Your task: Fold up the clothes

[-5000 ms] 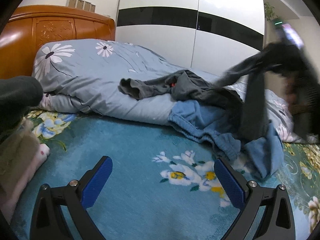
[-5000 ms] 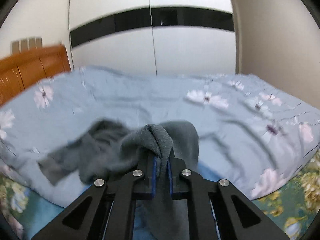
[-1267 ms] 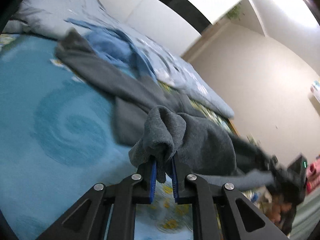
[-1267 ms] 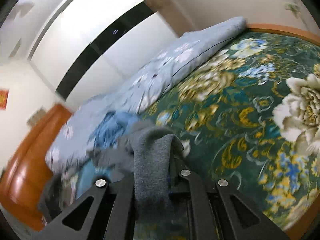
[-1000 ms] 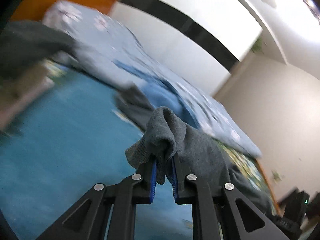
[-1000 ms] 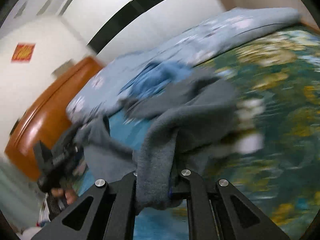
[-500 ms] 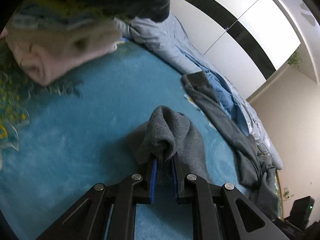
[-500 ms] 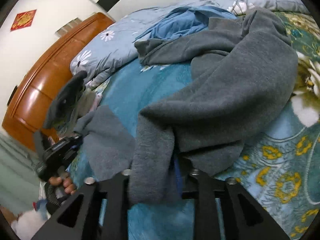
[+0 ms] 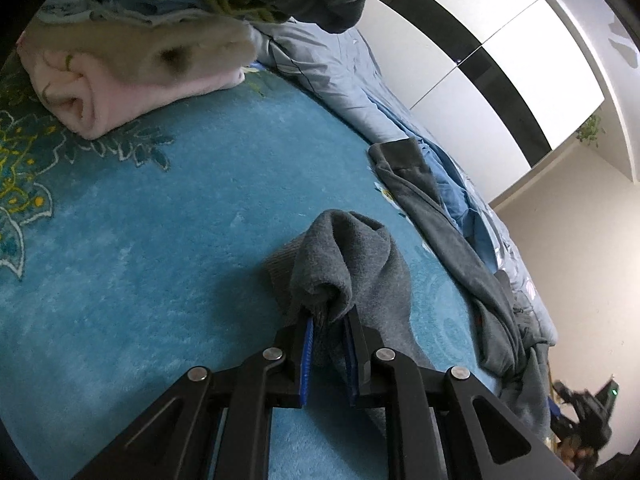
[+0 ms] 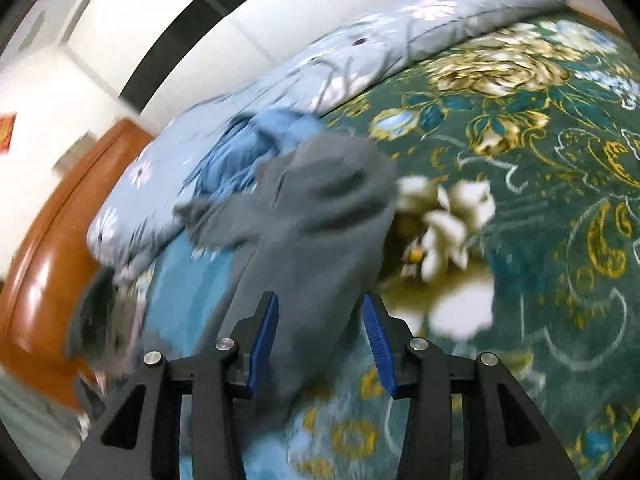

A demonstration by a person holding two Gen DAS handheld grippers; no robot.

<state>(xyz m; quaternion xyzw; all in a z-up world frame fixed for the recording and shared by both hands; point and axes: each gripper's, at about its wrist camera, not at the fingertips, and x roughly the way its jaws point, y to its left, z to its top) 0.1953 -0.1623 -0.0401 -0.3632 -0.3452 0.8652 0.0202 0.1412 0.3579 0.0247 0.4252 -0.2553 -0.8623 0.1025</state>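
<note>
A grey fleece garment lies spread over the blue floral bedspread. My left gripper is shut on a bunched fold of it, low over the bedspread. In the right wrist view the same grey garment lies between the parted fingers of my right gripper, which is open. The view is blurred by motion. A blue garment lies beyond the grey one.
A stack of folded clothes sits at the upper left of the left wrist view. A light blue floral duvet runs along the far side. A wooden headboard and white wardrobe doors stand behind.
My right gripper has opened and let go of the grey garment. My left gripper has stayed shut on its fold and settled lower on the bedspread.
</note>
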